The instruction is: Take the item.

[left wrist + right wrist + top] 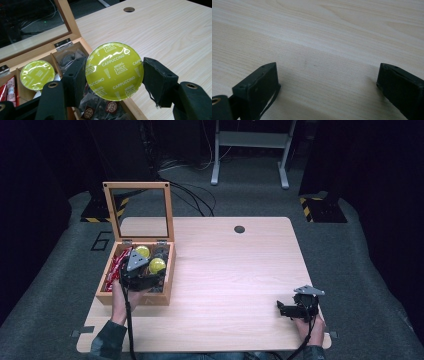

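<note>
While gripped edge-on between the left gripper's (113,82) jaws, green cappuccino capsule (114,71) raised just above wooden box (159,296), apparently for lifting clear. Right gripper (328,92) spread wide, empty, resting idle over bare table (324,37).

Legible print is found on the green foil lid of the coffee capsule (114,71) seen in the left gripper view. "CAPPUCCINO" repeats in white capitals across the lid. "NESCAFÉ Dolce Gusto" stands at the lid's centre, and again at 12 o'clock and near 5 o'clock. A second green capsule (37,74) in the wooden box (75,30) carries white print too small to read. On the floor at 9 o'clock of the counter (240,285), a large mark resembling "6" (101,240).
</note>
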The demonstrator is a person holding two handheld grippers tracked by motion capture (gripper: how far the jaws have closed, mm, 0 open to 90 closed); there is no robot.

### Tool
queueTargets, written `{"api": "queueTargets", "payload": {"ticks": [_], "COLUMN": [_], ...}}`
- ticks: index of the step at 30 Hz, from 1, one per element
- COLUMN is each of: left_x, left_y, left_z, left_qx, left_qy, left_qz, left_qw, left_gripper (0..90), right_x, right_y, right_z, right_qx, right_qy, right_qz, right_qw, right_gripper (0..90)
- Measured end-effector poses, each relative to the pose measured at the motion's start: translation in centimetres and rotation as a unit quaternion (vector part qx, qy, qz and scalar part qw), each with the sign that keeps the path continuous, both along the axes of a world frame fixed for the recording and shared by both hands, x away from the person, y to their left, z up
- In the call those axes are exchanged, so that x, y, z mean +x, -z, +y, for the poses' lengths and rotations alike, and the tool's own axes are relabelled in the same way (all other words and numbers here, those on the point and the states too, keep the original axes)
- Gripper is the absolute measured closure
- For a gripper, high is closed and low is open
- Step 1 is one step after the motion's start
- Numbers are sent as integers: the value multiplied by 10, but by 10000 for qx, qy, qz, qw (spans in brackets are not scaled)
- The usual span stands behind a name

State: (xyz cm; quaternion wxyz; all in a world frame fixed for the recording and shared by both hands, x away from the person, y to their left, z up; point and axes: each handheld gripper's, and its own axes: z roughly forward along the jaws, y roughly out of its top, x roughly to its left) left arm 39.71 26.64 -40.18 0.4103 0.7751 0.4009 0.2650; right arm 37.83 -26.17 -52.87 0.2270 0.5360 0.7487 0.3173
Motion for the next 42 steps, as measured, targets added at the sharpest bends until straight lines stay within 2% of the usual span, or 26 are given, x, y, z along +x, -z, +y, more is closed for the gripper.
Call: {"api": "queueTargets", "payload": {"ticks": [24,29,42], "left_x": [11,11,23], "left_y": [4,2,15], "left_z": [-25,-33,-55], "left_qx": [68,69,-7], "left_qy": [230,343,565], "left_qz": [82,99,233], "left_qw": [9997,9993,9981], "left_gripper": [379,379,379], "right_x": [0,0,0], "right_y": [0,0,0], "right_z": [0,0,0], "right_qx": [1,6,-13], "right_qy": [-11,0,-27], "right_qz": [5,2,-2], "right_qw": [10000,10000,10000], "right_gripper": [32,32,33]}}
